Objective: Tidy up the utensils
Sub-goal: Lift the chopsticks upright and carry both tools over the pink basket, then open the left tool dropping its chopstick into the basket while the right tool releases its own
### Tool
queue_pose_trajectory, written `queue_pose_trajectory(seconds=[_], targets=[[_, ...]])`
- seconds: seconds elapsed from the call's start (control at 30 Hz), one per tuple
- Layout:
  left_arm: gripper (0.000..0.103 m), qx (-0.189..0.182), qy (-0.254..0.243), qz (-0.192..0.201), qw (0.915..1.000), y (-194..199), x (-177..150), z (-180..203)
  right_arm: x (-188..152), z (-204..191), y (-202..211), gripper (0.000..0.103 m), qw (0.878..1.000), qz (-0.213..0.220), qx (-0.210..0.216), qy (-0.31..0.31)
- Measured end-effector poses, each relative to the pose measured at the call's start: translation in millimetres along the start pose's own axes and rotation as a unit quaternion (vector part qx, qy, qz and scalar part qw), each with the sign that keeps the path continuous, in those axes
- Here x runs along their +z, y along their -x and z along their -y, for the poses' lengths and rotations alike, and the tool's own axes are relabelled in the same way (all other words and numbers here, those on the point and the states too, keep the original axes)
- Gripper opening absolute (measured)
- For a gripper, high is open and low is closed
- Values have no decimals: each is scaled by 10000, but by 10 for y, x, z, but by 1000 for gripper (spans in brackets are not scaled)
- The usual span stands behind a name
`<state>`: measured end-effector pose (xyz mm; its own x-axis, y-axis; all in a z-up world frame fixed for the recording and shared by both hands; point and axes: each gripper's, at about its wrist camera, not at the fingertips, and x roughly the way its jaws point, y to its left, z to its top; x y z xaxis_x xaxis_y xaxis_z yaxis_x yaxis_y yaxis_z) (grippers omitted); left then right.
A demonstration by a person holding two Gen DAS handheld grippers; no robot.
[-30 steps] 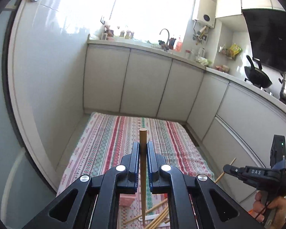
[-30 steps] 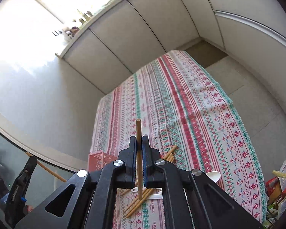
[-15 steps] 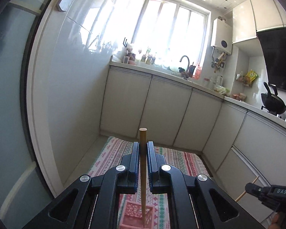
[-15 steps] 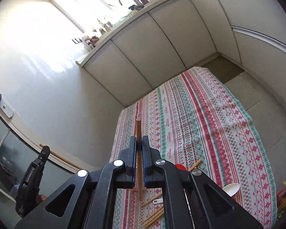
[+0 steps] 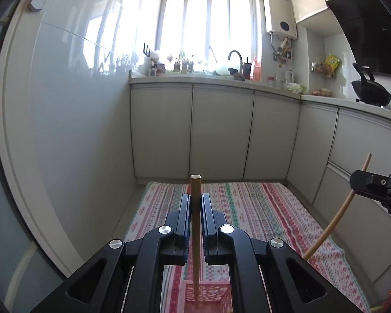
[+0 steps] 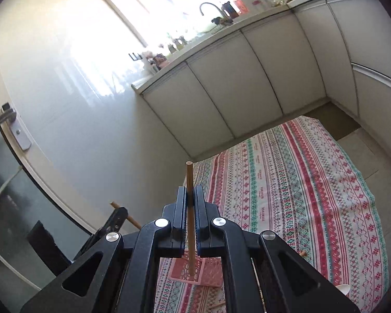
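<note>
Since a second ago the loose heap of chopsticks under my left hand-held gripper [image 5: 195, 203] has left its view; the pink basket [image 5: 208, 293] now sits beneath it. My right hand-held gripper [image 6: 190, 198] has risen, so more cabinet front shows and less of the striped cloth [image 6: 299, 187].

Left jaws are pressed together on one chopstick [image 5: 195, 224], held upright, its lower tip inside the basket's outline (whether it touches the bottom I cannot tell). Right jaws likewise pinch a second chopstick [image 6: 189, 208], upright, lower end over the same basket [image 6: 208, 274] in that view.

Count: two chopsticks gripped, one per gripper; one basket, standing on the cloth. Nothing else can be made out inside the basket. A white spoon [image 6: 342, 289] lies on the cloth at the lower right edge, well apart from the basket.
</note>
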<state>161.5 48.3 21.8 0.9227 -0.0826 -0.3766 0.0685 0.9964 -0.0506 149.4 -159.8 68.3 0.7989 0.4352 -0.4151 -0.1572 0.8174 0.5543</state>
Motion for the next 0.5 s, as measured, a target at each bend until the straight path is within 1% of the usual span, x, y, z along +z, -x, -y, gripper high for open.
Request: queue_pose_trajectory(seconds=[0.13, 0.23, 0.4, 0.5], targets=[[8, -91, 91, -335, 9994, -161, -60, -66, -135, -72, -374, 5, 9991, -306, -32, 292], [8, -201, 196, -485, 9984, -217, -97, -99, -229, -73, -583, 5, 9979, -463, -118, 444], [8, -347, 263, -584, 9973, -250, -88, -108, -351, -66, -760, 5, 9966, -627, -158, 509], [11, -464, 368, -618, 9963, -252, -85, -106, -388, -67, -808, 7, 9961, -738, -79, 477]])
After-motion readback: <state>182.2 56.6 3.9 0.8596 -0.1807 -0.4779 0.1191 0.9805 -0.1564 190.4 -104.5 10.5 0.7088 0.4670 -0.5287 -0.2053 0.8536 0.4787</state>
